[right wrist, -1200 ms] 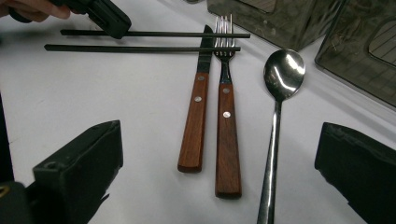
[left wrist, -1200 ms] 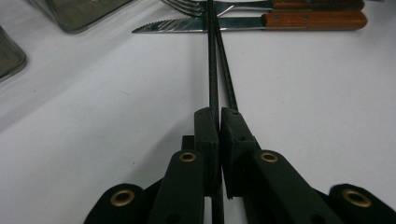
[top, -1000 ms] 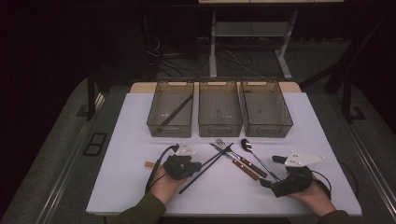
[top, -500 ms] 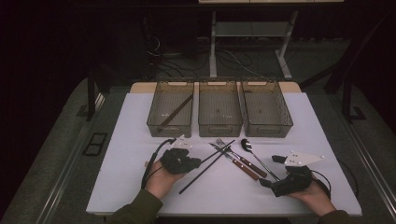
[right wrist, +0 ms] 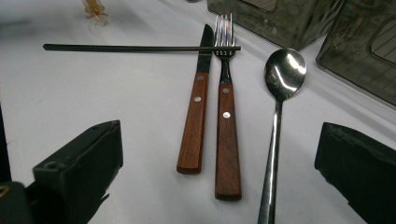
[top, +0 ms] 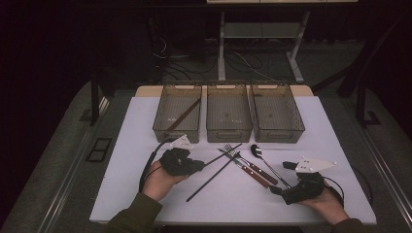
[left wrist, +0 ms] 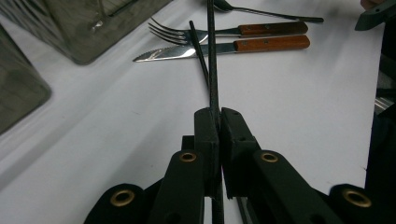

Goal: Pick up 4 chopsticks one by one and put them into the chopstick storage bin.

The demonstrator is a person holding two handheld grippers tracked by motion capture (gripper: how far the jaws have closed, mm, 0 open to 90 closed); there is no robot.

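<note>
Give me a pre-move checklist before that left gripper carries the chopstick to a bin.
1. Left gripper jaws shut on a chopstick: ok.
2. Second chopstick left on the table, not caught in the jaws: ok.
3. Held chopstick clear of the fork and knife: cannot tell.
4. Left bin holds a matching stick: ok.
5. Right gripper jaws open, off the path: ok.

Black chopstick [left wrist: 212,56]; brown-handled knife [right wrist: 195,112], fork [right wrist: 226,126]; white table [top: 145,126].
</note>
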